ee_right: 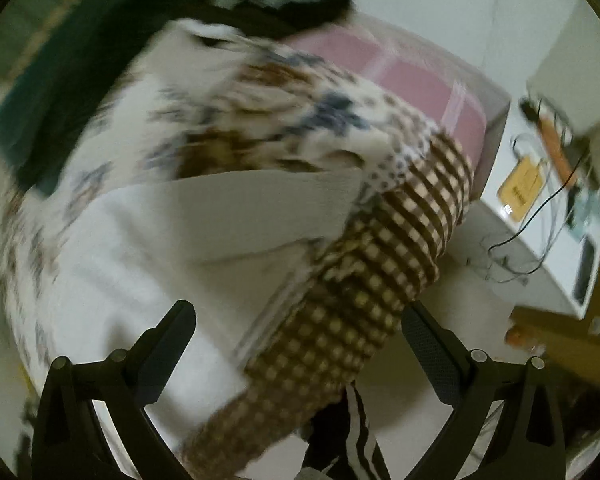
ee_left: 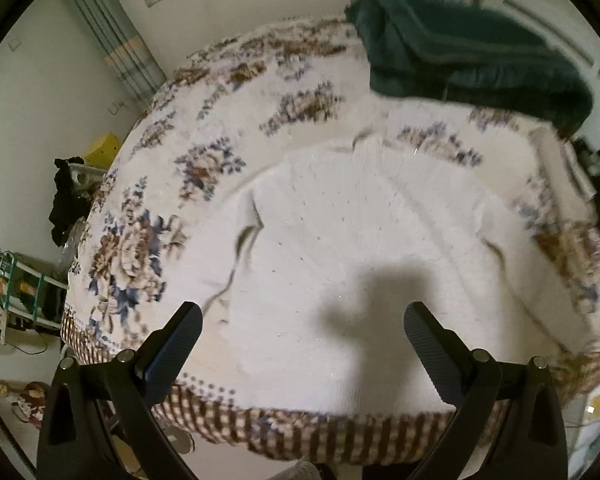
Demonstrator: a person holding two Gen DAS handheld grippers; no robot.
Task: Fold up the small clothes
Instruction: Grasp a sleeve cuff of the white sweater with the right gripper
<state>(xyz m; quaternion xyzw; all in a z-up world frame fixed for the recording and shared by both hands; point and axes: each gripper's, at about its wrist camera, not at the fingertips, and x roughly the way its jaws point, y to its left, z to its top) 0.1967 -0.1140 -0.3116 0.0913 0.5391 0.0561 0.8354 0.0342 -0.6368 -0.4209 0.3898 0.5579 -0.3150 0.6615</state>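
Here, a white knitted garment (ee_left: 360, 248) lies spread flat on the floral-printed bed cover with brown check border (ee_left: 204, 128), a dark green folded blanket (ee_left: 460, 48) at one o'clock. The left claw (ee_left: 302, 346) hovers above it, jaws wide apart, empty. The right claw (ee_right: 298, 344) is likewise spread, holding nothing, over the bed's checked edge.

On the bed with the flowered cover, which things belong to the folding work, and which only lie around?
For the job:
- white knitted garment, spread flat
- left gripper, open above it
- right gripper, open, near the bed edge

Lying about:
- dark green blanket
- flowered cover
- black cloth beside the bed
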